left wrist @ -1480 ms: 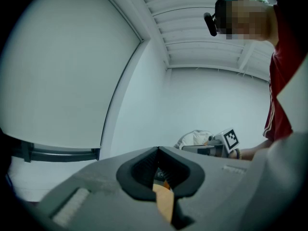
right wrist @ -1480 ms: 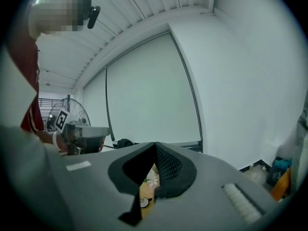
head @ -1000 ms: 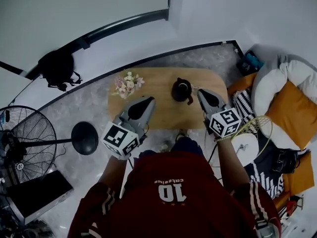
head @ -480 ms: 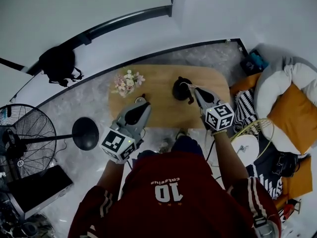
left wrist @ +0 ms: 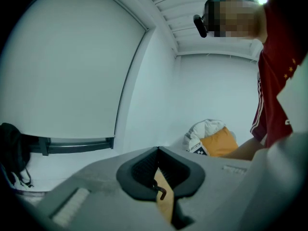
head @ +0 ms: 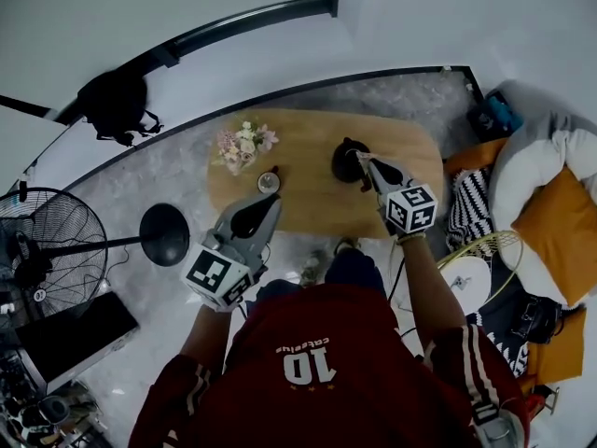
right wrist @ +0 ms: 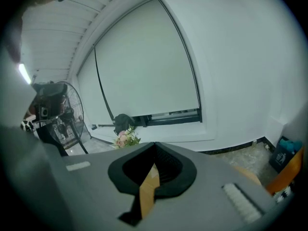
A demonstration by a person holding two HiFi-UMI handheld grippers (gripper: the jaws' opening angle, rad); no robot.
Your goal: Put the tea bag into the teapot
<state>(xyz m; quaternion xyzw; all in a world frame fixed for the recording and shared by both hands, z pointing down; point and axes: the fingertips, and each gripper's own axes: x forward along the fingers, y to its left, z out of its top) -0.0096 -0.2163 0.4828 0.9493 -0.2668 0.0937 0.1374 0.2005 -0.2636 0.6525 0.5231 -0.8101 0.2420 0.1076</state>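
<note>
A black teapot stands on the far right part of the wooden table. My right gripper reaches over the table, its tip at the teapot's right side; touching or not, I cannot tell. In the right gripper view its jaws meet at the tips with only table wood showing behind them. My left gripper hovers over the table's near left, shut, just short of a small round dark thing. Its jaws in the left gripper view are closed. I see no tea bag in any view.
A bunch of pink flowers lies on the table's far left. A standing fan and its round base are on the floor to the left. Cushions and a wire basket crowd the right side.
My right gripper has come down and forward until its tip is at the teapot. My left gripper has sunk slightly. Both stay closed.
</note>
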